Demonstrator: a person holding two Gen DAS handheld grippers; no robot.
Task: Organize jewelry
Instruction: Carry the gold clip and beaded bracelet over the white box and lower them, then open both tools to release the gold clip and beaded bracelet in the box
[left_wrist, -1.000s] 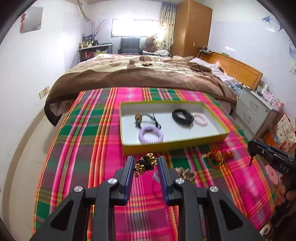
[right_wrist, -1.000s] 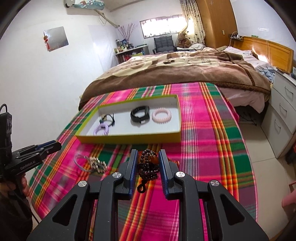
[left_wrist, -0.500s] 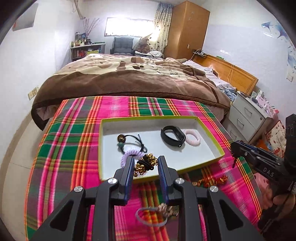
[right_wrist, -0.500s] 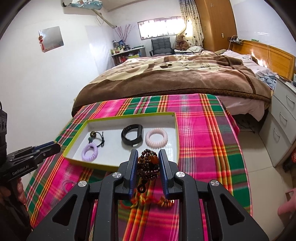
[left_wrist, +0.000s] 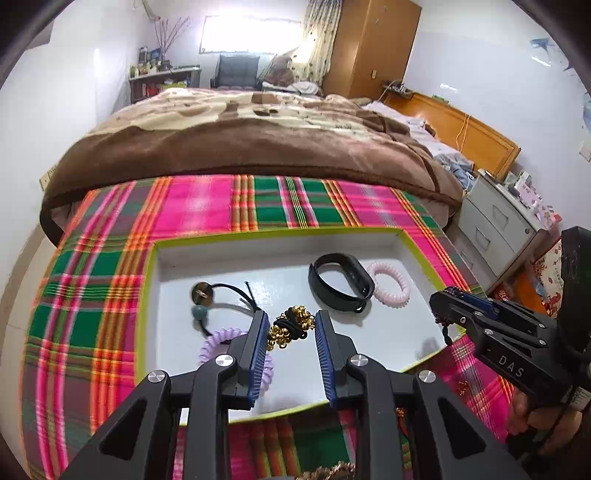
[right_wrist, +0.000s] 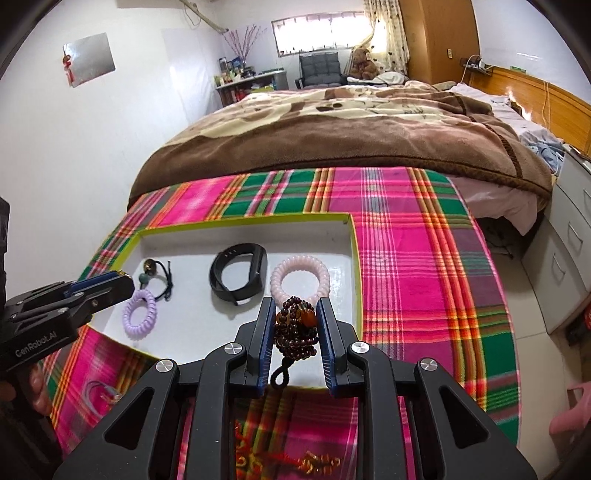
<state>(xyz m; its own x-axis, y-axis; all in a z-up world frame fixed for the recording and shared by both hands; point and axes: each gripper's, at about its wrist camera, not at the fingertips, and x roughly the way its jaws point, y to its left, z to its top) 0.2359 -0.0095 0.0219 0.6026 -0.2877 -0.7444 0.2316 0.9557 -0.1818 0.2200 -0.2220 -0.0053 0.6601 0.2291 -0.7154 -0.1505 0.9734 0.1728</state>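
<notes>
A shallow white tray with a yellow-green rim (left_wrist: 258, 233) (right_wrist: 243, 220) lies on the plaid cloth. In it are a black band (left_wrist: 341, 282) (right_wrist: 238, 273), a pink coil ring (left_wrist: 391, 284) (right_wrist: 300, 278), a purple coil ring (left_wrist: 218, 341) (right_wrist: 139, 314) and a black cord with beads (left_wrist: 221, 299) (right_wrist: 159, 277). My left gripper (left_wrist: 290, 326) is shut on a gold-bead and black cord bracelet (left_wrist: 290, 326), held above the tray's front middle. My right gripper (right_wrist: 295, 328) is shut on a dark red bead bracelet (right_wrist: 295, 328) over the tray's front right corner.
Loose jewelry lies on the cloth in front of the tray: a red and gold piece (right_wrist: 288, 459), a clear ring (right_wrist: 98, 393). A bed with a brown blanket (left_wrist: 258, 136) stands behind the table. Drawers (left_wrist: 491, 225) stand at the right.
Both grippers have moved forward with their bracelets, from over the cloth in front of the tray to over the tray's front part. Both stay shut.
</notes>
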